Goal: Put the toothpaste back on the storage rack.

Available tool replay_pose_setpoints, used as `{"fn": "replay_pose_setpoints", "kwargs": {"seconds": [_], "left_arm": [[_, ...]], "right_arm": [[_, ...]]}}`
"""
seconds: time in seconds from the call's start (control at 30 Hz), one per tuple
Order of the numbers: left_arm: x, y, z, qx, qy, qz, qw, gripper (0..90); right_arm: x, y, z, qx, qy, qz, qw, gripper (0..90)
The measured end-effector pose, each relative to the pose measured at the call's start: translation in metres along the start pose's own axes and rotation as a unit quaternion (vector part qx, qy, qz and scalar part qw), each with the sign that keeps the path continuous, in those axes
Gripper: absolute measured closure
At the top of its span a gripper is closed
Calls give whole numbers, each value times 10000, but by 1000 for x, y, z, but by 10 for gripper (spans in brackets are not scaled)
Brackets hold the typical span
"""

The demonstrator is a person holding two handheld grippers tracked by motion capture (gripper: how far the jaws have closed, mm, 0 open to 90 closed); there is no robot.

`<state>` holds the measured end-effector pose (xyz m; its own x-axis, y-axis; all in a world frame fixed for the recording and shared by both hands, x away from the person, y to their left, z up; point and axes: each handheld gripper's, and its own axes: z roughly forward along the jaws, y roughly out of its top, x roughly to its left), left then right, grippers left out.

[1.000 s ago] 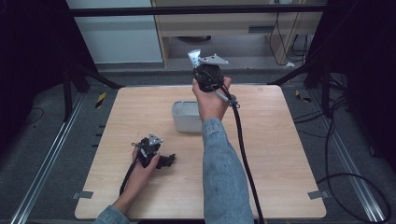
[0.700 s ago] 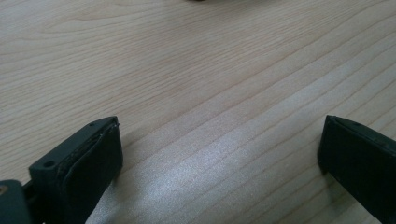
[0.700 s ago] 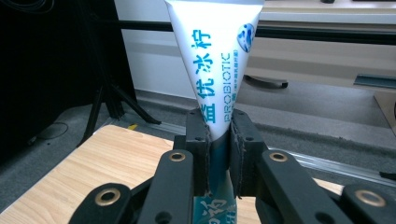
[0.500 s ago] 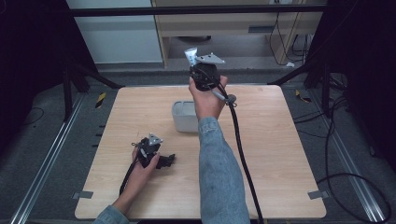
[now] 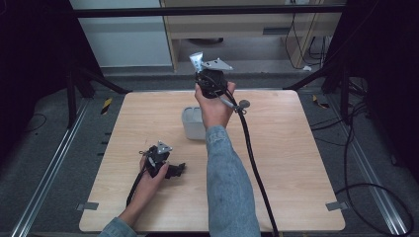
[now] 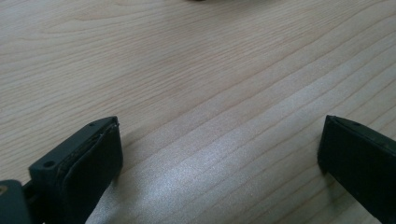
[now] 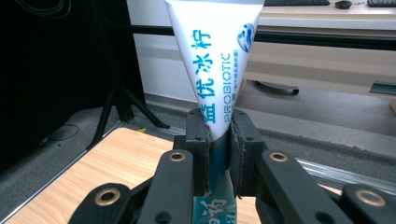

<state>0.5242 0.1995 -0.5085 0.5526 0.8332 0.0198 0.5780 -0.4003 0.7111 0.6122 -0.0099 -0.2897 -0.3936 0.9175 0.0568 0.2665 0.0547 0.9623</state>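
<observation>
1. A white tube (image 7: 215, 60) with blue lettering, likely toothpaste, is clamped between the pads of the right tongs (image 7: 218, 154). Its long axis runs along the jaws, the wide crimped end pointing away from the hand.
2. In the high view the tube (image 5: 196, 60) is seen raised above the far edge of the bench (image 5: 296, 163), projecting up and away from the right tongs (image 5: 202, 74).
3. A pale rectangular container (image 5: 193, 123) stands on the bench just below and nearer than the raised hand. It is judged the probable destination; the tube would need to be brought back and down, possibly tipped.
4. The left tongs (image 5: 180, 169) are rested on the near left part of the bench, well apart from the tube. Their jaws are spread wide, with only bare wood (image 6: 196, 93) between them.
5. The right hand is plainly the nearer; the left takes no part.
</observation>
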Motion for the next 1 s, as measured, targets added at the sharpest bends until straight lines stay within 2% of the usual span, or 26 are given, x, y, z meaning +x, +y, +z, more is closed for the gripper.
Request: {"fn": "replay_pose_setpoints", "kwargs": {"seconds": [0.3,0.67,1.0], "left_arm": [[0,0,0,-17,-9,-1,10000,0],[1,-1,-1,-4,-39,35,10000,0],[1,-1,-1,-8,-43,37,10000,0]], "right_arm": [[0,-12,12,76,23,50,10000,798],[-4,-27,32,192,-60,88,9998,797],[-3,-39,41,361,-39,11,9993,797]]}}
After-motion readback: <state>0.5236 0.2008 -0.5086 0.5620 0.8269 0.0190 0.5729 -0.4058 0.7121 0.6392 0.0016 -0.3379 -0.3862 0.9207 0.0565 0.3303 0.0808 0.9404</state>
